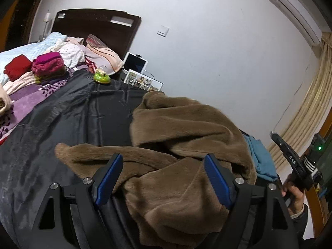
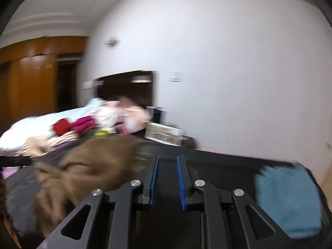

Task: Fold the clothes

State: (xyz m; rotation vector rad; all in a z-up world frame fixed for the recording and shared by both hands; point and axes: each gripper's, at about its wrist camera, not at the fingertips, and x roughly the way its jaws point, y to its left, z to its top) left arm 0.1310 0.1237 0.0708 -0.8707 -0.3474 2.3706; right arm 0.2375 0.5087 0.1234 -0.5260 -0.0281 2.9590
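A: Left claw?
B: Left gripper [image 1: 164, 166] spread wide, blue pads [image 1: 110, 176] well apart. Brown fleece garment [image 1: 182, 128] bunched between and beneath the fingers. No pad seen pressing on it.

A: Garment's place?
B: Crumpled in a heap on a black sheet [image 1: 72, 112] over the near end of the bed. One sleeve-like strip trailing left, past the left finger.

A: Right claw?
B: Right gripper [image 2: 167, 166] nearly pressed together, only a narrow gap left between the pads. Nothing in that gap. Pointing over the black sheet toward the wall. View heavily blurred.

A: Seen from the left camera too?
B: Yes, at the far right edge, held up in a hand [image 1: 294, 195], clear of the fleece.

A: Other laundry?
B: Blue cloth [image 2: 288, 199] lying right of the brown heap, touching its edge in the left view. Farther up the bed, a magenta folded stack [image 1: 48, 62] just beside a red folded piece [image 1: 16, 66], both on pale bedding.

A: Anything else near?
B: Green toy [image 1: 101, 77] on the far end of the black sheet. Dark headboard [image 1: 97, 25] against the white wall. Air conditioner [image 1: 296, 10] high on the right, over a beige curtain [image 1: 307, 108].
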